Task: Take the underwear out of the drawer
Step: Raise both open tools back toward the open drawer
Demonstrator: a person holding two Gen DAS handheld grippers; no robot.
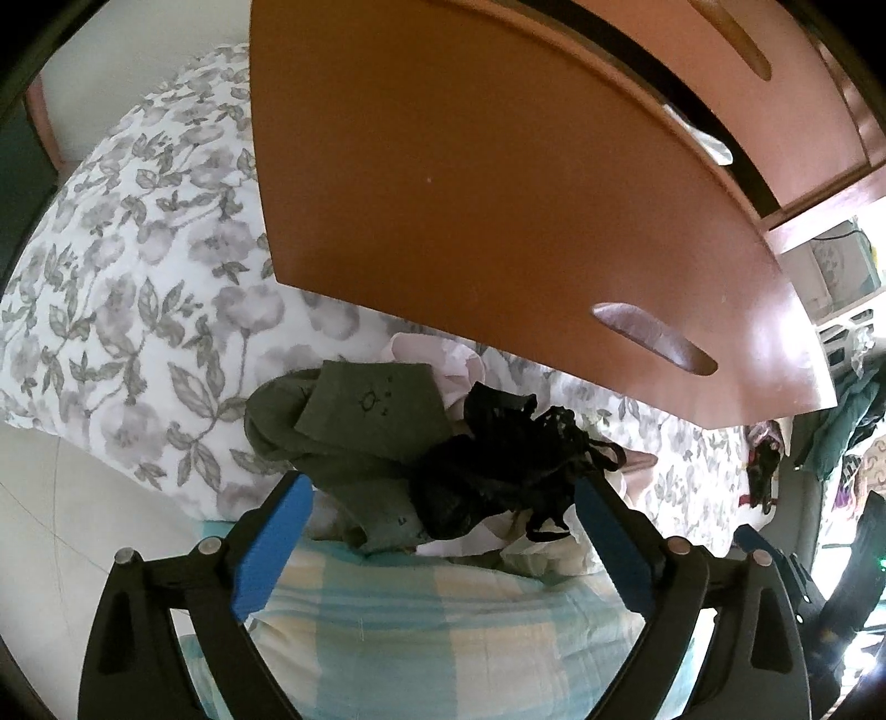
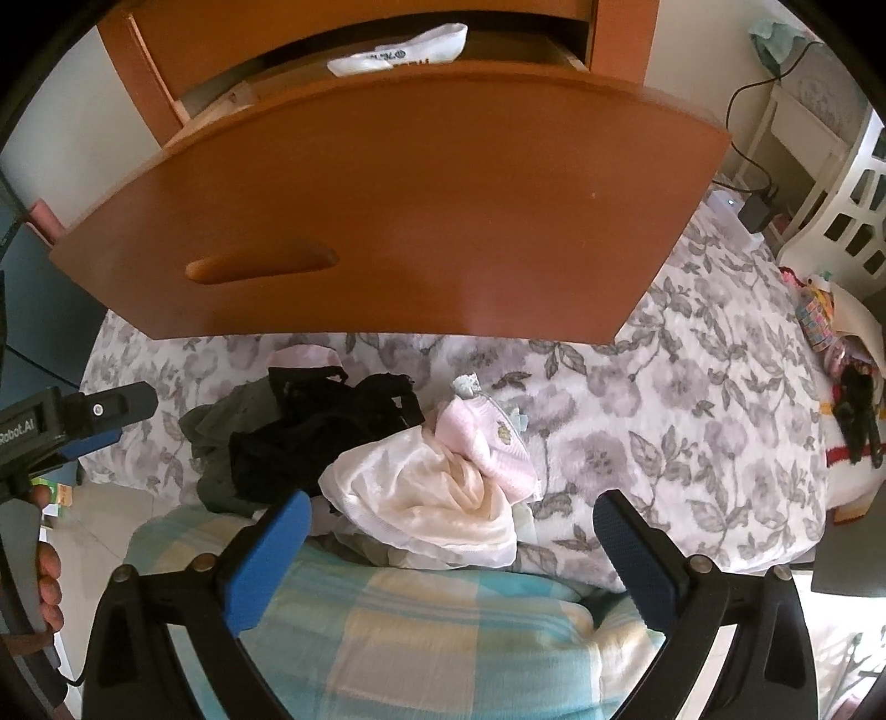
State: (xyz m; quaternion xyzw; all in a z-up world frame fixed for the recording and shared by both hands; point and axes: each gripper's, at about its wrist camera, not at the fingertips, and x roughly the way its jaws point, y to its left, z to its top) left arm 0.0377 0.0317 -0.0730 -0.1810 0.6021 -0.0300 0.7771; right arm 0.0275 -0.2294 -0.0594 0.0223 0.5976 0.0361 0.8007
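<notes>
A heap of underwear lies on the floral bedspread [image 1: 138, 266] below the pulled-out wooden drawer front [image 1: 498, 194]. In the left wrist view, an olive-green piece [image 1: 354, 437] and a black lace piece [image 1: 498, 459] lie just beyond my left gripper [image 1: 443, 515]. It is open, and its blue pads touch nothing. In the right wrist view, my right gripper [image 2: 448, 526] stands open over a cream-white garment [image 2: 432, 498], with a pink one [image 2: 487, 437] and the black lace [image 2: 315, 437] behind it. The left gripper [image 2: 119, 423] shows at the left edge there.
The open drawer [image 2: 387, 183] overhangs the bed, and a white sock [image 2: 398, 50] lies inside it. A checked blue-and-yellow blanket [image 2: 415, 637] lies under both grippers. At the right are a white laundry basket [image 2: 847, 210], a cable with a charger [image 2: 758, 210] and more clothes [image 2: 853, 399].
</notes>
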